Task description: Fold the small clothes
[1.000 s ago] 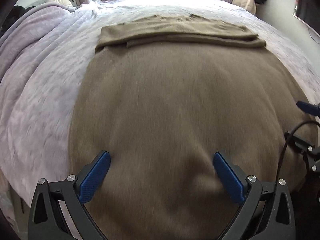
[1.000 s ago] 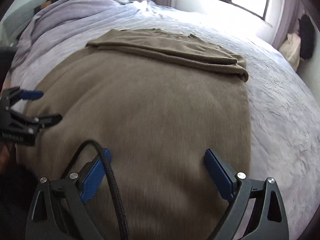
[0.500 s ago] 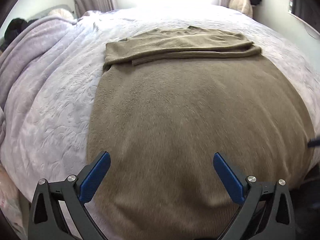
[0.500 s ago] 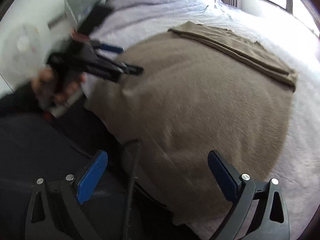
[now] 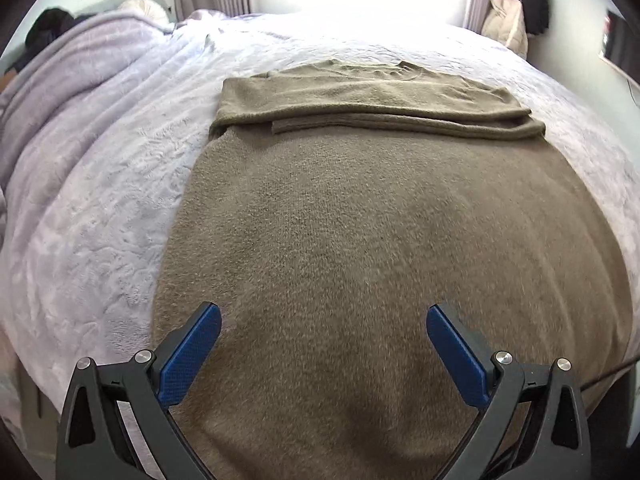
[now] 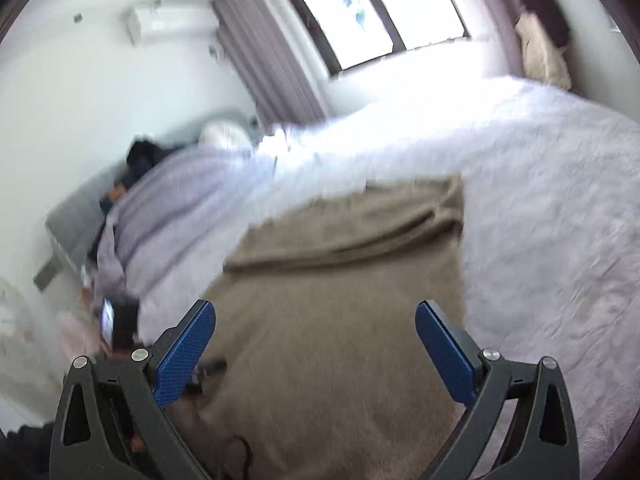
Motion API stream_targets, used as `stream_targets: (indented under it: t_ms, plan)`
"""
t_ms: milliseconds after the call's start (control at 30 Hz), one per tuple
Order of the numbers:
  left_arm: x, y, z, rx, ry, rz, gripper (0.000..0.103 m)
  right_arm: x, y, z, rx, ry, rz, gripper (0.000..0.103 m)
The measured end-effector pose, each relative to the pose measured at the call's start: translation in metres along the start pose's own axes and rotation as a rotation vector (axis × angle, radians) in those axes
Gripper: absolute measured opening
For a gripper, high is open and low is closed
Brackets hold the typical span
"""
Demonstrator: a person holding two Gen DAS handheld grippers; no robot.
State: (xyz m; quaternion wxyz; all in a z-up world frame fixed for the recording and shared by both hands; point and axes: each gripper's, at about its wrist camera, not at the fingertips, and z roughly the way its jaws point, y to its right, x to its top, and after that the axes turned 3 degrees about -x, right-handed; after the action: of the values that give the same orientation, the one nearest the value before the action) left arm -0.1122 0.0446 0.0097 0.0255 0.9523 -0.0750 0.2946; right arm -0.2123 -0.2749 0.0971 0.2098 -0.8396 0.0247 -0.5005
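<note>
Up close through the left wrist view, the left tool [image 5: 324, 330] hung released, its blue pads [image 5: 190, 354] spread wide above the near part of a brown knit sweater [image 5: 372, 240]. That sweater lay flat on the bed [image 5: 100, 200], reaching its near edge, sleeves folded across the far end. From the right wrist view, blurred, the right tool [image 6: 315, 334] was likewise spread and gripping nothing over the sweater's [image 6: 344, 320] near part. A window [image 6: 380, 8] glared beyond.

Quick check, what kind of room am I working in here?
Most likely a bedroom: the sweater lies on a wide bed with a lilac blanket, and a curtained window is behind it.
</note>
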Motion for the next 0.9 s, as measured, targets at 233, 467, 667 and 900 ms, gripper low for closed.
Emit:
stream_targets:
  t_ms: [233, 467, 667, 900]
  plan:
    - [0.012, 0.012, -0.025, -0.036, 0.078, 0.045, 0.103, 0.045, -0.02, -0.026, 0.217, -0.007, 0.043, 0.101]
    - [0.007, 0.003, -0.023, -0.015, 0.072, 0.05, 0.103, 0.018, -0.031, -0.002, 0.024, -0.044, -0.105, 0.082]
    - [0.023, -0.01, -0.031, -0.163, 0.068, -0.103, 0.103, 0.051, -0.031, -0.058, 0.314, 0.239, 0.013, 0.084]
    - [0.064, 0.04, -0.022, -0.366, 0.048, -0.279, 0.103, 0.053, -0.056, -0.032, 0.442, 0.16, 0.085, 0.085]
